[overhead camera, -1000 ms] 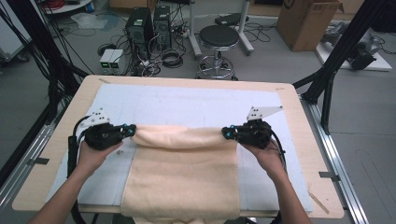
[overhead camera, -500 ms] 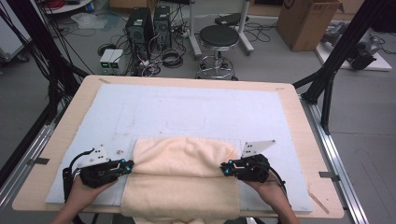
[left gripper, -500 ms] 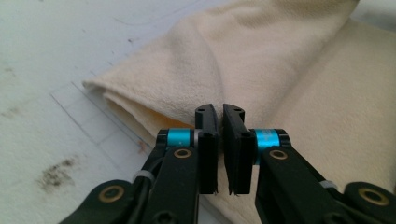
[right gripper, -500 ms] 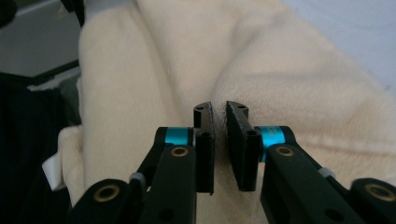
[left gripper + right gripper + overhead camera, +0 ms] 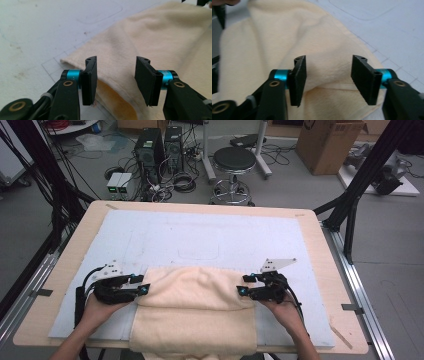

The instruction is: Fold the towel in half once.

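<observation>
Near the front edge of the desk [image 5: 320, 270], on the pale blue mat [image 5: 210, 240] that covers most of its top, lies a cream towel [image 5: 195, 312], folded over on itself, its near part hanging past the desk's edge toward the person. At the towel's left side sits the left claw [image 5: 141, 285], held in the person's left hand [image 5: 97, 312] and pointing inward at the fold; at its right side sits the right claw [image 5: 243, 285], in the right hand [image 5: 285, 312], pointing back toward the other. Both claws have just been opening. From the left gripper view, the left claw [image 5: 116, 80] stands wide, its black pads clear of the cloth, with the folded corner of the towel [image 5: 155, 40] lying between and beyond them and the darker yellow inside of the fold showing underneath. From the right gripper view, the right claw [image 5: 327, 80] is likewise parted, nothing pressed between its pads; the towel [image 5: 287, 37] lies slack under it, the upper layer's rounded edge resting on the lower layer. Behind the desk on the floor stand a round black stool [image 5: 235, 160], computer towers [image 5: 160, 145] with tangled cables, and a cardboard box [image 5: 325, 142].
</observation>
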A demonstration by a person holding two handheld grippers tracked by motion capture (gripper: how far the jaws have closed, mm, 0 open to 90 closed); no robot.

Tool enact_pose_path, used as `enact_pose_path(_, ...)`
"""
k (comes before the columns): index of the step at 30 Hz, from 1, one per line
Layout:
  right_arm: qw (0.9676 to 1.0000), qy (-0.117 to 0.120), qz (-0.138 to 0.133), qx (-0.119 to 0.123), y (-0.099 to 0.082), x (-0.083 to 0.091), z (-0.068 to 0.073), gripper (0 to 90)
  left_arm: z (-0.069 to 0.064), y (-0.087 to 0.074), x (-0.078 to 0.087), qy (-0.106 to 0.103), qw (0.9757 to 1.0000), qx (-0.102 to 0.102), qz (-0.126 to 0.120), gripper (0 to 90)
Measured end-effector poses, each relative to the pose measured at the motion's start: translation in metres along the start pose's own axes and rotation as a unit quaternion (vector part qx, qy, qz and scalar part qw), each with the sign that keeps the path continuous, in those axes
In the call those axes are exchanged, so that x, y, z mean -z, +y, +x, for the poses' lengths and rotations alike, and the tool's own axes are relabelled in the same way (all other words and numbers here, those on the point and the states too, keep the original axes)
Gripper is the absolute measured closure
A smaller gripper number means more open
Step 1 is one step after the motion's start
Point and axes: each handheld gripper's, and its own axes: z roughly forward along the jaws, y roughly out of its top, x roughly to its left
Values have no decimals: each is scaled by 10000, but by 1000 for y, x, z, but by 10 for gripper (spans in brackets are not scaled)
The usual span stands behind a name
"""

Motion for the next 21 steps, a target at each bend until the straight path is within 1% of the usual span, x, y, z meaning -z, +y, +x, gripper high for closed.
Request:
enact_pose_path(2,9999,-3,122,15,0,-9,-2,436,1,-1,-7,-27,9998,-11,196,567)
enact_pose_path(3,9998,-17,183,41,0,-14,-3,458,1,-1,-11,-1,9996,-37,296,603)
enact_pose_path(4,9996,-45,283,54,0,-18,-3,495,1,-1,-13,17,9993,-57,373,638)
enact_pose_path(5,9992,-87,371,122,0,-21,-3,539,0,-2,-15,26,9991,-90,417,680)
enact_pose_path(6,9989,-122,421,160,0,-23,-2,592,-1,-1,-16,78,9991,-113,406,718)
enact_pose_path(7,9988,-71,421,240,0,-24,-2,673,-1,-1,-16,108,9991,-139,397,761)
enact_pose_path(8,9986,-71,421,301,1,-24,-1,737,-1,-1,-16,121,9992,-149,362,802)
enact_pose_path(9,9986,-48,407,323,2,-23,0,778,-1,0,-15,137,9992,-177,335,836)
enact_pose_path(10,9987,-12,363,360,3,-22,1,799,-1,0,-13,151,9993,-204,285,859)
enact_pose_path(11,9986,-12,346,407,5,-20,2,810,-1,0,-12,144,9994,-203,251,883)
enact_pose_path(13,9986,15,292,445,6,-17,4,817,-1,1,-9,146,9996,-168,166,894)
enact_pose_path(14,9987,19,215,464,7,-15,4,816,-1,1,-6,169,9997,-145,85,895)
enact_pose_path(15,9989,62,154,437,8,-11,5,817,0,2,-3,149,9998,-106,-28,895)
enact_pose_path(17,9990,111,-14,439,9,-5,7,818,-1,4,2,124,9998,-64,-115,896)
enact_pose_path(18,9988,146,-78,462,9,-2,8,818,-2,6,5,116,9997,-120,-154,896)
enact_pose_path(20,9984,226,-204,479,10,7,12,818,-6,8,12,84,9995,-159,-271,896)
enact_pose_path(21,9981,262,-251,501,11,10,14,818,-6,8,14,73,9994,-180,-278,896)
